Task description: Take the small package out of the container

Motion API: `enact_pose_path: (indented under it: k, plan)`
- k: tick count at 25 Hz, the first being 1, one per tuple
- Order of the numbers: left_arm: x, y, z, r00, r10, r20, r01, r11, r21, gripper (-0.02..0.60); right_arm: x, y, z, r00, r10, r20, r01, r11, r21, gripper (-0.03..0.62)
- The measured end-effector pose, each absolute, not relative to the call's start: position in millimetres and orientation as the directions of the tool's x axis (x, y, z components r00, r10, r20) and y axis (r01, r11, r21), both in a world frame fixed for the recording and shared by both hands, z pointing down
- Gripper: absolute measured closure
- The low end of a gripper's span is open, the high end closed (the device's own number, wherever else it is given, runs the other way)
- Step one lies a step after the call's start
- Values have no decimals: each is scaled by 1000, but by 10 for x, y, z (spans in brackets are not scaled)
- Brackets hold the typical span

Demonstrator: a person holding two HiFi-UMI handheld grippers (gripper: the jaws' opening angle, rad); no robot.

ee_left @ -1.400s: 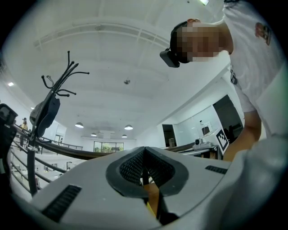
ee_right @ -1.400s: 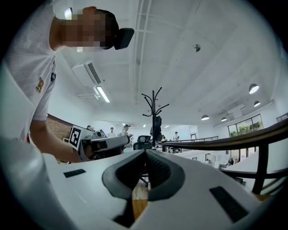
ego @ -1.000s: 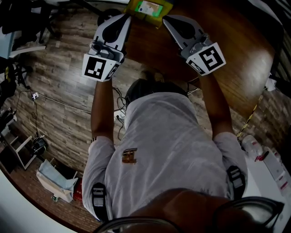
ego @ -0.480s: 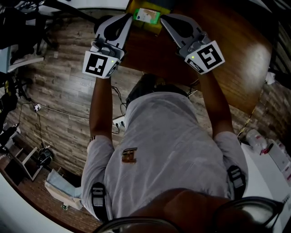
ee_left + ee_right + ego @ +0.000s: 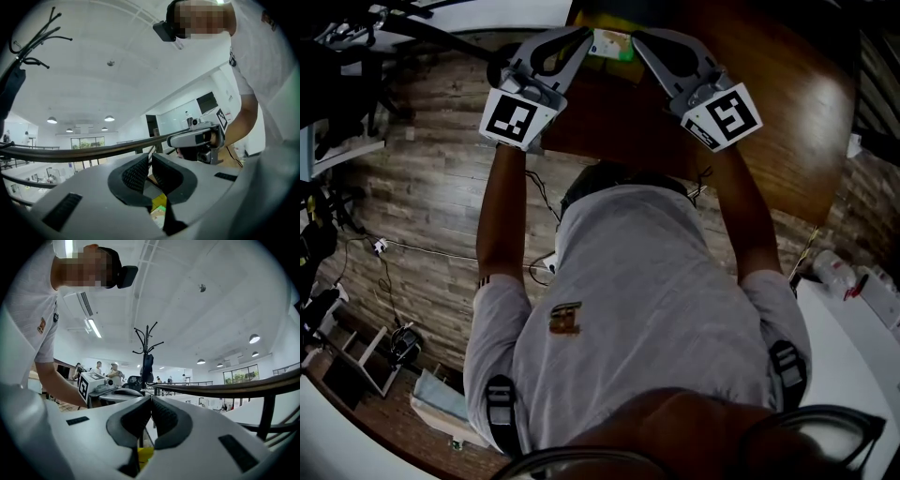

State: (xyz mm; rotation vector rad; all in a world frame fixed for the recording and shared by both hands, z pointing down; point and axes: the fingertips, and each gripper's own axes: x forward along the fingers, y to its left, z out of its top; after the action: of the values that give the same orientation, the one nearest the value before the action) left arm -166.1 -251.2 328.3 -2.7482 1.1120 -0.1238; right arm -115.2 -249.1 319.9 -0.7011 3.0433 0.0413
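Roughly mid-task, by my read. The package (image 5: 612, 44), small and green-and-white, sits at the top of the head view right between the tips of the two hand-held grippers. It isn't set down clear of the container, so the removal doesn't look finished.

The container (image 5: 144, 456) is yellow, and only slivers show: a strip past the package in the head view and a patch low between the jaw bases in each gripper view. The package overlaps it. I can't tell whether it still rests inside or is already lifted a bit, and no other contents are visible.

Left hand-held gripper (image 5: 150, 159): jaws narrow, with just a thin slit between the pads and nothing seen in the slit. A bit of package and yellow shows lower down, beyond the jaws. In the head view its tip meets the package's left edge.

Right hand-held gripper (image 5: 151, 401): jaws closed tip to tip, nothing visible between them, and its tip is at the package's right edge. Whether either one has a thin edge pinched — can't tell.

Still to do, as I judge it: get the package fully free of the yellow container and put it on the worktop (image 5: 769, 112), dark wood and bare to the right.
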Motion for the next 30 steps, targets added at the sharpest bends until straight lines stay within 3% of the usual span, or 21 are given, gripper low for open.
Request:
enact_pose_path:
  k: [4,13,22,30]
  plan:
    - [-1755,-2620,3441,759,-647,75,-623,-755,-204,557,-1295,-2556,3237,-882,-471,-11,-471,882,26,563]
    - [-1666,-2759,3908,819,-493,292,-425,-864,-269,426,-1384,-2708,3331,-853,-521,20,-520,854,28,563]
    - [-1512,-3058,4580,754,-377,538,-257,-923,-286,336,-1301,-3071,3551,-845,-533,44,-533,846,6,563]
    - [-1265,-3088,5017,685,-293,667,-162,-954,-253,282,-1059,-3119,3647,-844,-533,50,-535,845,-10,563]
